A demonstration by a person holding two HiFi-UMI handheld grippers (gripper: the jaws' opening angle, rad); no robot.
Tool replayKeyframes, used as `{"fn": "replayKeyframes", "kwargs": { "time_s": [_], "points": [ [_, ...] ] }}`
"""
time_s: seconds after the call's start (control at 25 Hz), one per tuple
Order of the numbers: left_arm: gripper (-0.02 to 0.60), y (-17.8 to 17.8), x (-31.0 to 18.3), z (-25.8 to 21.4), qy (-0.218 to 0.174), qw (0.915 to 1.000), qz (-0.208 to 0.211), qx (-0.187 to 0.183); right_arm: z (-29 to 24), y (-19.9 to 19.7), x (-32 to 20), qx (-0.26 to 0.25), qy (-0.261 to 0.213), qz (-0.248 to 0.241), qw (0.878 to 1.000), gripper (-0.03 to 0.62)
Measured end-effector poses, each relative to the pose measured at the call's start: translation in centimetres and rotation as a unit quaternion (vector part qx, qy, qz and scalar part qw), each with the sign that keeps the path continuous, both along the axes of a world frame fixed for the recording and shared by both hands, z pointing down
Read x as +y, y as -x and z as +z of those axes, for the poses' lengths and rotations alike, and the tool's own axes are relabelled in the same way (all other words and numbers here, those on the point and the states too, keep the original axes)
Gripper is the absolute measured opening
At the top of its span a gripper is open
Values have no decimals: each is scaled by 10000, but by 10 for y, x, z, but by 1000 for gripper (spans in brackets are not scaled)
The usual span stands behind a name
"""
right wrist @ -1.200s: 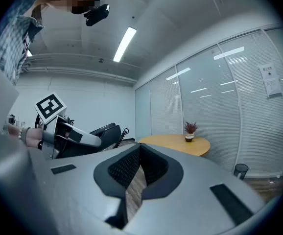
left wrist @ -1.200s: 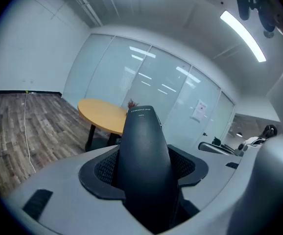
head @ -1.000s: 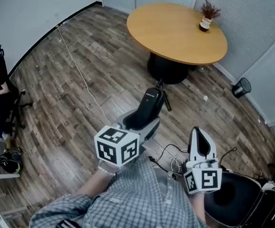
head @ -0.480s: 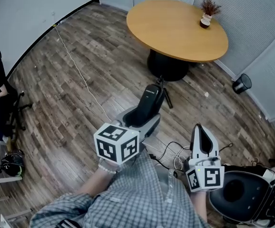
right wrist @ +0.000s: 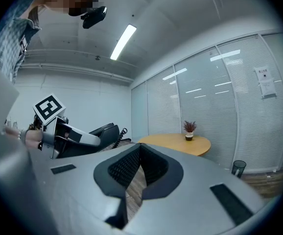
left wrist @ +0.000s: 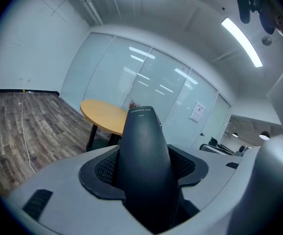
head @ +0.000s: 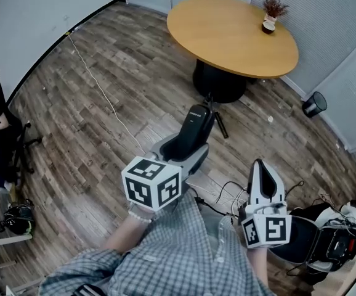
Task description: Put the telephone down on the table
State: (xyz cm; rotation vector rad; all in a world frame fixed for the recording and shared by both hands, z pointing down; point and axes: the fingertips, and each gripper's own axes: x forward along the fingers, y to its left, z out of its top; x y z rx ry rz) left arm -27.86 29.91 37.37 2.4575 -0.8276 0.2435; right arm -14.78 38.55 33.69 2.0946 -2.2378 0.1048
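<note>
Left gripper (head: 184, 154): clamped on telephone (head: 196, 126), well short of table (head: 221, 39).
Right gripper (head: 262, 170): jaws together, empty.
Pot (head: 268, 26): holds plant, near table's far edge.

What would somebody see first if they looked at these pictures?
Most likely the black telephone handset, clamped in the left gripper's jaws in the middle of the head view, above the wooden floor. Beyond it stands a round wooden table with a small potted plant near its far edge.
</note>
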Motion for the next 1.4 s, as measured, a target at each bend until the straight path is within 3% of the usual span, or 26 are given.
{"fn": "replayKeyframes", "kwargs": {
  "time_s": [0.32, 0.68, 1.0, 1.4],
  "points": [
    [281, 29, -6, -5, -12, 10000, -81, -38, -7, 22, -8, 87, -7, -35, 10000, 6],
    [281, 39, -9, 2, 32, 9997, -238, -64, -3, 12, -10, 109, 91, 27, 9999, 6],
    [281, 6, -34, 10, 90, 9996, -267, -97, 14, -13, -43, 105, 221, -280, 9993, 6],
    [281, -59, -113, 10, 121, 9982, -578, -127, 17, -73, -131, 0, 235, -663, 9975, 6]
  ]
}}
